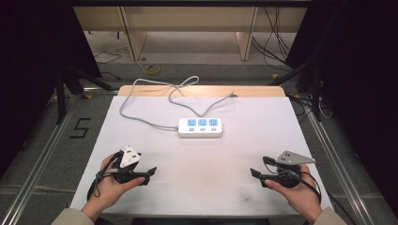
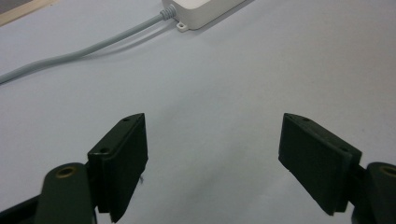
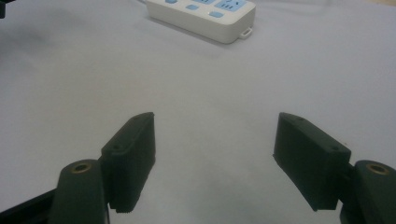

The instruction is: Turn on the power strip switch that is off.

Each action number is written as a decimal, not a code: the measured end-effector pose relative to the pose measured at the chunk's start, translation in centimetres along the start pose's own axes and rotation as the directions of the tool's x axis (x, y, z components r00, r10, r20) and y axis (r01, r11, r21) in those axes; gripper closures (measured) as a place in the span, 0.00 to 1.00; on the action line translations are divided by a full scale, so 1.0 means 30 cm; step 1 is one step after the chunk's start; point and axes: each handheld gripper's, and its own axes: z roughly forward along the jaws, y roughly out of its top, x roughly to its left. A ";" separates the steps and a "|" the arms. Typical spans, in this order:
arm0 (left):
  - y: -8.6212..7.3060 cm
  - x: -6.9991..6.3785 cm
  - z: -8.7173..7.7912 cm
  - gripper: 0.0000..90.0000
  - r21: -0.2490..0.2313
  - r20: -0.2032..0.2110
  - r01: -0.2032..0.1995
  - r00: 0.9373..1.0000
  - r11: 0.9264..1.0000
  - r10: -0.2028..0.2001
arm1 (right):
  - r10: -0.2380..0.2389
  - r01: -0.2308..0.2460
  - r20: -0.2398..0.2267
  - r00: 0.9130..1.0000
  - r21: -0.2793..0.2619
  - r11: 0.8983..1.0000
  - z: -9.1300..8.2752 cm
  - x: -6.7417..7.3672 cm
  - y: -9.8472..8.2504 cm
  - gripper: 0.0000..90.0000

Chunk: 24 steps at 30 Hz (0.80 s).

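Here I hold both grippers low over the near half of the desk (image 1: 141,140), each well short of the power strip (image 1: 200,127), which lies flat toward the far middle of the white sheet. My left gripper (image 1: 149,172) sits near-left of the strip and my right gripper (image 1: 256,173) near-right of it, tips turned inward toward each other, so the strip lies between and beyond them. I judge this a ready stance: both hands flank the strip so that either can reach it without crossing the other.

The left gripper's jaws stand wide apart with nothing between them, just bare sheet; in the left gripper view the strip's cord end (image 2: 205,11) shows at the top, with the cord (image 2: 84,51) running away from it. The right gripper's jaws are likewise spread and empty, and in the right gripper view the strip's blue sockets (image 3: 205,14) lie ahead.

The cord (image 1: 141,101) loops beyond the strip, toward the far edge, which keeps it out of my path to the strip. The plug end seems to lie far-right of the strip.
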 end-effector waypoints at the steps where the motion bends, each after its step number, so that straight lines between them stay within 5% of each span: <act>1: 0.000 0.000 0.000 0.28 0.001 -0.001 0.000 1.000 1.000 0.000 | 0.002 -0.002 0.000 1.000 0.001 1.000 0.001 -0.001 -0.002 0.33; 5: 0.002 0.002 -0.003 0.36 -0.008 -0.003 0.011 1.000 1.000 -0.011 | -0.004 0.004 0.003 1.000 0.003 1.000 0.002 -0.004 0.000 0.33; 8: 0.009 0.008 -0.010 0.56 -0.010 -0.014 0.027 1.000 1.000 -0.027 | -0.004 0.004 0.004 1.000 0.003 1.000 0.003 -0.003 0.000 0.33; 13: 0.030 0.015 -0.024 0.96 -0.020 -0.048 -0.001 0.999 1.000 0.001 | -0.011 0.011 0.001 1.000 0.008 1.000 0.008 -0.003 0.000 0.33; 24: 0.062 0.010 -0.001 1.00 -0.012 -0.011 -0.005 1.000 1.000 0.005 | -0.024 0.024 -0.003 1.000 0.015 1.000 0.019 0.002 0.001 0.33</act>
